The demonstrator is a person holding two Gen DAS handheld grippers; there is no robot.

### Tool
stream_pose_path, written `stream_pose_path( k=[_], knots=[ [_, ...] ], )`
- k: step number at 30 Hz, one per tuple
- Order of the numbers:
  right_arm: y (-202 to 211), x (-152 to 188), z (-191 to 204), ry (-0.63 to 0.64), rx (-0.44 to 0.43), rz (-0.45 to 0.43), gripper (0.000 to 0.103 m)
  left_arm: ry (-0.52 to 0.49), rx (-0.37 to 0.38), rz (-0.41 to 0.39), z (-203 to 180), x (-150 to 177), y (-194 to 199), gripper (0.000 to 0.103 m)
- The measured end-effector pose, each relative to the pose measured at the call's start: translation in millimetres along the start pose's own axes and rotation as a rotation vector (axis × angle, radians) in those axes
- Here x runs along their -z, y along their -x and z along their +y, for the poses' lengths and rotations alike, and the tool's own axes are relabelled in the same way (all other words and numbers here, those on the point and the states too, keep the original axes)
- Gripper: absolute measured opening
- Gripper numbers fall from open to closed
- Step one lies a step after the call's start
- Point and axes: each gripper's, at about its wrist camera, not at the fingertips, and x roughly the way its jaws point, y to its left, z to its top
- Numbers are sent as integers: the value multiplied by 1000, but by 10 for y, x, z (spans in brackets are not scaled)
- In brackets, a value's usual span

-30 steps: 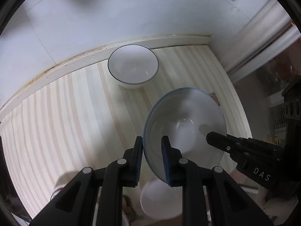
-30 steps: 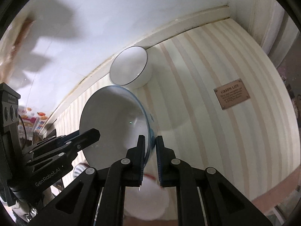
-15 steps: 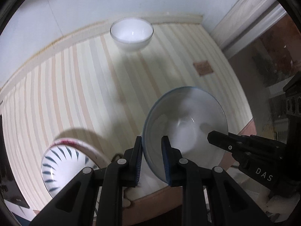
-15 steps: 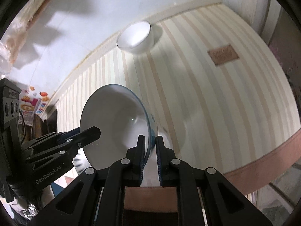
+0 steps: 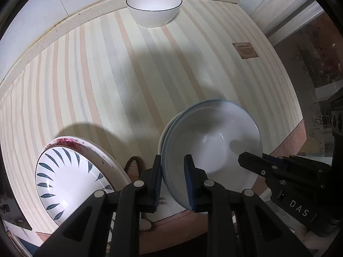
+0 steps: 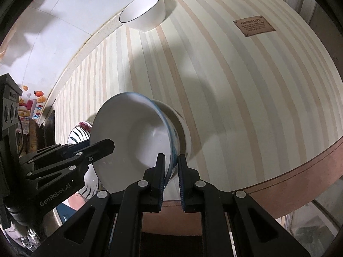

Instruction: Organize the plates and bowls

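Each hand-held gripper, left and right, pinches opposite rims of one bowl, seemingly nested in another at the counter's near edge.

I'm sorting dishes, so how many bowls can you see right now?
2, maybe more. One bowl stands by the wall. The blue-rimmed bowl is pinched by both grippers; a second rim beneath it hints at another nested there, mostly hidden.

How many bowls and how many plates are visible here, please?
Bowls: 2, black-rimmed bowl, blue-rimmed bowl; a white rim beneath it may be a third.
Plates: 2, leaf-patterned plate upon red-patterned plate.
Total: 4, perhaps 5.
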Motion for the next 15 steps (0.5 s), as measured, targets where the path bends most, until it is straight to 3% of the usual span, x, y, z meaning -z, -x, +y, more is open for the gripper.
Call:
stream_pose_path(
  k=[15],
  knots=[
    [-83,-52,29,14,7,12,13,-29,-55,9,-2,-1,-96,18]
  ],
)
